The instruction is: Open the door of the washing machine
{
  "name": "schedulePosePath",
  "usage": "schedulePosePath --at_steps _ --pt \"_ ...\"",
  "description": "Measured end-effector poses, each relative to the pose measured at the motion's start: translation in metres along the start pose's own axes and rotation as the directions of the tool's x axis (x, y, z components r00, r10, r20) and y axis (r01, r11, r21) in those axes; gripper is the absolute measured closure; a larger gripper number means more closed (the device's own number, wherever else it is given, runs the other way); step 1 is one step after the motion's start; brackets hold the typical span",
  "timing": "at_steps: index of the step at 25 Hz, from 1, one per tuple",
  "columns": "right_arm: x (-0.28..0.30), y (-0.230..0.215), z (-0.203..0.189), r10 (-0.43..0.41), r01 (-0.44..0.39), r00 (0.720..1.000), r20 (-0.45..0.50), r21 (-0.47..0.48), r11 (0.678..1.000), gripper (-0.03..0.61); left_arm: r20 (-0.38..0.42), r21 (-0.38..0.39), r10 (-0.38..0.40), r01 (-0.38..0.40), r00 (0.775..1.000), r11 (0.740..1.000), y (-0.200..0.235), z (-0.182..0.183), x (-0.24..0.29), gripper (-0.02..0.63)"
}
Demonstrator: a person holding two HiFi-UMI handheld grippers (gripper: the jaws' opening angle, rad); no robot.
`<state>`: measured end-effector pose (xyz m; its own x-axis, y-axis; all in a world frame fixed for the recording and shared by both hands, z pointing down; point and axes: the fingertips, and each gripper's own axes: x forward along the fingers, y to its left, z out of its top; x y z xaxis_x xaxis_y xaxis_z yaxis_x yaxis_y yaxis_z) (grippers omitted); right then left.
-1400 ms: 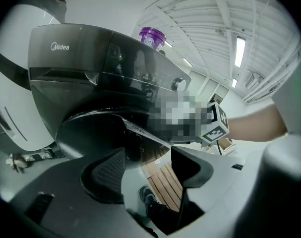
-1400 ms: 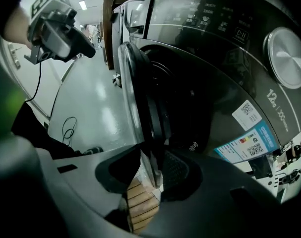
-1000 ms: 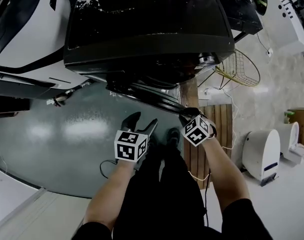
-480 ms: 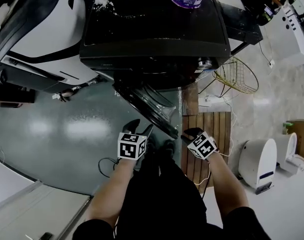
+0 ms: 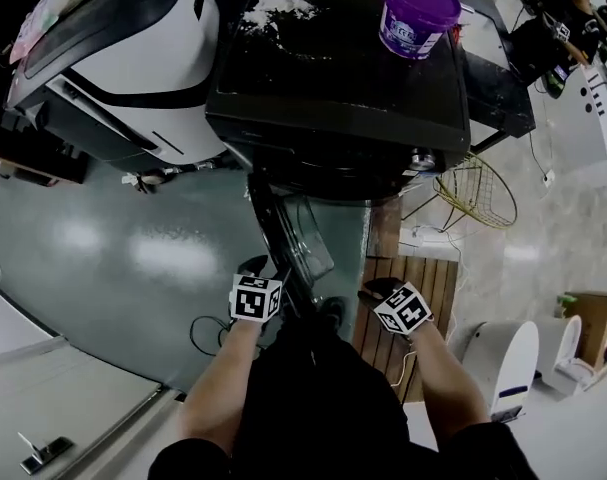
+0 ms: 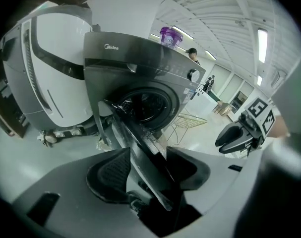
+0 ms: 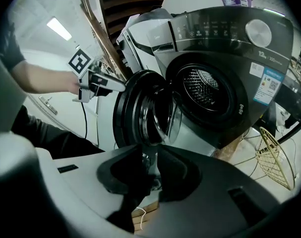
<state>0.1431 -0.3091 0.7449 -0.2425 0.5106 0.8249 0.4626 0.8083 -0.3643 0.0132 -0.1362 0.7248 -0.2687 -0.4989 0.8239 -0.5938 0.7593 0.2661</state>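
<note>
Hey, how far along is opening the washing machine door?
Done: the round glass door of the dark grey front-loading washing machine stands swung wide, the steel drum exposed. In hand: the left gripper has just been closing its jaws and grips the door's rim; the right gripper hangs clear, empty. Left: probably just letting go.

Glossy grey-green floor reflects ceiling lights; a wooden pallet and gold wire basket stand right.

Brand: "Midea", on the washing machine, top left of its front panel.
Number: "12", beside its dial.
Sticker: print unreadable.
Purple tub: label unreadable.
</note>
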Motion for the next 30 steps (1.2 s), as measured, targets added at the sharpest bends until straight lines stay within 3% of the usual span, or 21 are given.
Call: schedulePosePath --at_steps 5,15,22,30 --pt "0.001 0.014 0.044 0.034 -0.033 0.999 0.011 -0.071 0.997 0.471 -0.021 -0.049 0.055 -0.056 0.998 0.997 0.032 -0.021 -0.017 0.398" --pt "0.019 0.051 0.141 0.095 -0.089 0.992 0.082 -0.071 0.993 0.476 -0.022 -0.157 0.079 -0.081 0.997 0.984 0.098 -0.044 -0.051 0.407" --pt "0.028 0.072 0.197 0.089 -0.078 0.988 0.123 -0.093 0.993 0.491 -0.022 -0.114 0.105 -0.107 0.994 0.988 0.146 -0.037 -0.062 0.405" --pt "0.014 0.08 0.228 0.06 -0.043 0.989 0.134 -0.122 0.992 0.503 -0.03 -0.12 0.172 -0.174 0.985 0.977 0.196 -0.027 -0.069 0.399"
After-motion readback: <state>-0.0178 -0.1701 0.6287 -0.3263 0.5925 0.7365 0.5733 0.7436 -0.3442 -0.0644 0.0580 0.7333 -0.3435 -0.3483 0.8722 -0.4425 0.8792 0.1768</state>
